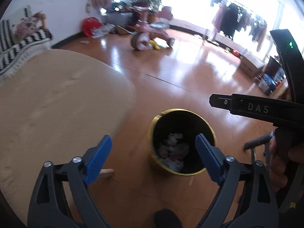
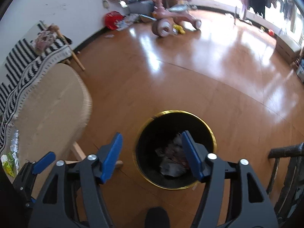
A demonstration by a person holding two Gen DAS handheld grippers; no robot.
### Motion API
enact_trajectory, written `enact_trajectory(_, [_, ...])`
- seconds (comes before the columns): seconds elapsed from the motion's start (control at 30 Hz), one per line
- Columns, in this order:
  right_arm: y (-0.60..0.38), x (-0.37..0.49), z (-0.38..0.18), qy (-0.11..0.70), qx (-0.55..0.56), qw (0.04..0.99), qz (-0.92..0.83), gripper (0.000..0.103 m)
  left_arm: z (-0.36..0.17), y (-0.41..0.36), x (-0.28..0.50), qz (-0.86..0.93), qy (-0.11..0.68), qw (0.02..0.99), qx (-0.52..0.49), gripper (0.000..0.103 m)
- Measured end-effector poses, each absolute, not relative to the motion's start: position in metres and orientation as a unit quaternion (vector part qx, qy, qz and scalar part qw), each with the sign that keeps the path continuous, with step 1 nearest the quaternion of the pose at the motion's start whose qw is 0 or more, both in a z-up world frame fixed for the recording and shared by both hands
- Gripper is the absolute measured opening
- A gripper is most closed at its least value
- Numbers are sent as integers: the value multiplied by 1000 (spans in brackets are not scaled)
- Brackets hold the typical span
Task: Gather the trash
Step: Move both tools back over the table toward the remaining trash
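A black bin with a gold rim (image 1: 182,111) stands on the wooden floor, crumpled white and grey trash (image 1: 172,148) lying in its bottom. My left gripper (image 1: 153,138) hangs above the bin's left side, open, with nothing between its blue pads. My right gripper (image 2: 152,134) is open too and empty, over the same bin (image 2: 176,112) with the trash (image 2: 171,161) below it. The right tool's black body (image 1: 247,106) shows at the right of the left wrist view. Foil and green wrappers (image 2: 10,159) lie on the round table's near edge.
A round beige table (image 1: 57,95) stands left of the bin. Behind it is a sofa with a black-and-white throw (image 2: 24,62). A pink tricycle (image 2: 171,19) and a red bag (image 2: 113,20) sit far back. Dark furniture legs (image 2: 285,152) stand right of the bin.
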State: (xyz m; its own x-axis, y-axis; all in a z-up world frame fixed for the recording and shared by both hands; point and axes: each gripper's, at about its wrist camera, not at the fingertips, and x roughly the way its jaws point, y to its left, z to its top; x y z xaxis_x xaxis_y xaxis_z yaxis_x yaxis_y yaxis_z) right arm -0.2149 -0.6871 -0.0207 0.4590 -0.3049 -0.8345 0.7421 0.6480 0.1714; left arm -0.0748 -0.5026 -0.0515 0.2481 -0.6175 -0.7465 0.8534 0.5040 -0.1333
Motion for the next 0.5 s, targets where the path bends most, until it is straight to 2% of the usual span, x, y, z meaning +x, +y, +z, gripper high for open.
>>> enact_trajectory(0.23, [-606,-137,10,382,242,855,-254,70,-7,-393,-22,-405,365,830,112,92])
enact_trajectory(0.5, [-481,-45,32,384,171,895,-151,71,17,-219,51,-253,351,899,76,93])
